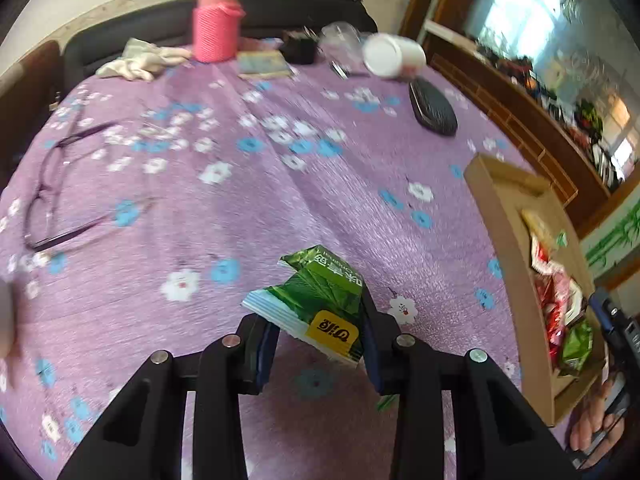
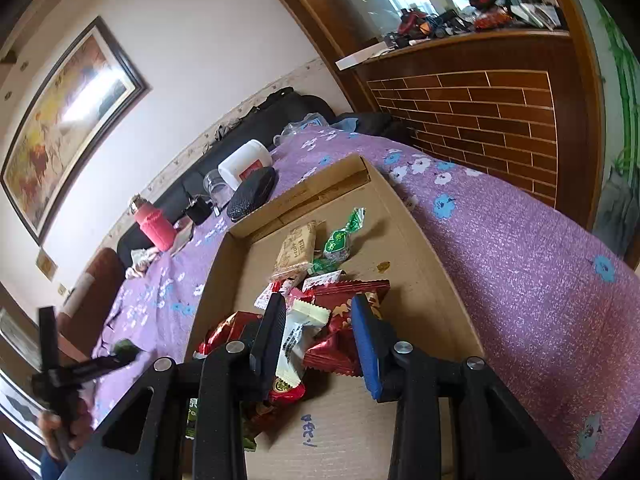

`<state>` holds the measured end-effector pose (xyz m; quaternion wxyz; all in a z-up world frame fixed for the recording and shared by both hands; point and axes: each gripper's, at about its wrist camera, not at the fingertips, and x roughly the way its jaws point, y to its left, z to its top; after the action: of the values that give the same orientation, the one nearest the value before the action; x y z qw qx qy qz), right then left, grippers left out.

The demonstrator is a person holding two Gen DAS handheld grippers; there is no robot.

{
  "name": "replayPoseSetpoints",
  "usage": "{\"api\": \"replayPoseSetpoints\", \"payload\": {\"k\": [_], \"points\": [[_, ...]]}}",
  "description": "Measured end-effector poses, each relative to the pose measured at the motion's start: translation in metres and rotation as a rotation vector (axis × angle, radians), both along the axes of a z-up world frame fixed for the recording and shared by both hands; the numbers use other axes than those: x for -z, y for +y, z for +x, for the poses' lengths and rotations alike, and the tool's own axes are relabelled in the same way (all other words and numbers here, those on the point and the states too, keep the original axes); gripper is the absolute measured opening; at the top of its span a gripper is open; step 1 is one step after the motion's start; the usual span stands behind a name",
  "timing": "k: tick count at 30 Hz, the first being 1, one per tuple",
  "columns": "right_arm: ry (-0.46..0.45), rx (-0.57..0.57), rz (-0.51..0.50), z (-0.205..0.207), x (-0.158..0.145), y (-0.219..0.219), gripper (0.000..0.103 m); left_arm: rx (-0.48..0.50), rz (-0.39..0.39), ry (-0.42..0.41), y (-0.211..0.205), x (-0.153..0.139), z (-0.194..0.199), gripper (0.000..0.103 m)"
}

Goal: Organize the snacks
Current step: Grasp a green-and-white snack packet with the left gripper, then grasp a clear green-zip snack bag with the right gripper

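My left gripper is shut on a green snack packet, holding it just above the purple flowered tablecloth. At the right stands a shallow cardboard box with red and green snacks inside. In the right wrist view the same box lies under my right gripper, whose jaws stand apart over a pile of red packets and a white packet. Further in lie a beige biscuit pack and a green candy. The left gripper shows at the far left with the green packet.
Eyeglasses lie at the left. Along the far edge are a pink bottle, a crumpled cloth, a white jar on its side and a black case. A wood-panelled wall runs along the right.
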<state>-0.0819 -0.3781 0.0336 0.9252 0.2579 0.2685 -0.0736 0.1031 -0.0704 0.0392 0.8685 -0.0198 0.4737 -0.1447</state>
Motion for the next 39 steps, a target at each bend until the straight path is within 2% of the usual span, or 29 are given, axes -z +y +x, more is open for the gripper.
{"api": "replayPoseSetpoints", "payload": {"k": [2,4,6,7,10,12,15,21,28,30,33,34,35,37,39], "points": [[0.0,-0.032,-0.059,0.0,-0.009,0.017,0.036,-0.039,0.011,-0.057,0.009,-0.009,-0.008,0.035],[-0.015,-0.114,-0.091,0.001,-0.02,0.04,0.036,-0.065,0.03,-0.1,0.015,-0.013,-0.014,0.035],[-0.01,-0.229,-0.12,0.006,-0.03,0.069,0.036,-0.079,0.033,-0.123,0.019,-0.013,-0.014,0.035],[0.009,-0.324,-0.13,0.013,-0.034,0.092,0.036,-0.083,0.025,-0.123,0.022,-0.011,-0.013,0.035],[0.074,-0.512,-0.103,0.032,-0.031,0.139,0.036,-0.077,0.009,-0.107,0.027,-0.005,-0.01,0.035],[0.125,-0.59,-0.073,0.05,-0.027,0.166,0.037,-0.08,0.025,-0.121,0.03,-0.006,-0.011,0.035],[0.185,-0.646,-0.041,0.078,-0.02,0.191,0.037,-0.086,0.025,-0.137,0.035,-0.008,-0.011,0.035],[0.309,-0.689,-0.051,0.13,0.009,0.223,0.043,-0.105,0.026,-0.157,0.041,-0.013,-0.012,0.035],[0.373,-0.695,-0.198,0.143,0.028,0.248,0.043,-0.093,0.031,-0.156,0.038,-0.013,-0.011,0.035],[0.352,-0.7,-0.257,0.141,0.026,0.253,0.041,-0.089,0.029,-0.155,0.037,-0.013,-0.012,0.035],[0.298,-0.674,-0.283,0.14,0.017,0.254,0.038,-0.086,0.022,-0.154,0.035,-0.012,-0.012,0.035],[0.279,-0.657,-0.292,0.141,0.013,0.254,0.028,-0.086,0.019,-0.153,0.035,-0.012,-0.012,0.035],[0.26,-0.628,-0.308,0.142,0.008,0.252,0.014,-0.089,0.016,-0.153,0.035,-0.012,-0.012,0.035],[0.199,-0.548,-0.334,0.146,0.0,0.245,0.013,-0.086,0.01,-0.154,0.034,-0.012,-0.011,0.035],[0.207,-0.549,-0.28,0.151,0.007,0.237,0.013,-0.08,0.017,-0.156,0.031,-0.011,-0.012,0.035]]}}
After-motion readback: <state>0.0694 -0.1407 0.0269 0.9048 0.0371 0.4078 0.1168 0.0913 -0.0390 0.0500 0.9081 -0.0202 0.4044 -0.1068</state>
